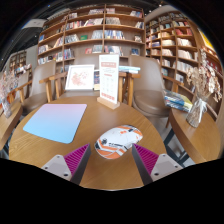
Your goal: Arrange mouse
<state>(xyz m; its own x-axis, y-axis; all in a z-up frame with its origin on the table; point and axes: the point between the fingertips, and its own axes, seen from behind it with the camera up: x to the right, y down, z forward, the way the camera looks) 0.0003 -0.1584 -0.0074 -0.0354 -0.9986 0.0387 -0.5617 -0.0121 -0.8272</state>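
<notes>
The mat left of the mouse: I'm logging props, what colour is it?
Light blue; the mat shows best in the gripper view.

Single view from the hand-held gripper (112,157), looking forward along its fingers.

The wide-angle lens sits low and close over the round wooden worktop (90,108), pitched slightly down, facing across it toward chairs (150,92) and bookshelves (100,35) beyond; both finger pads (76,157) frame the near foreground. No second view shares the scene.
</notes>
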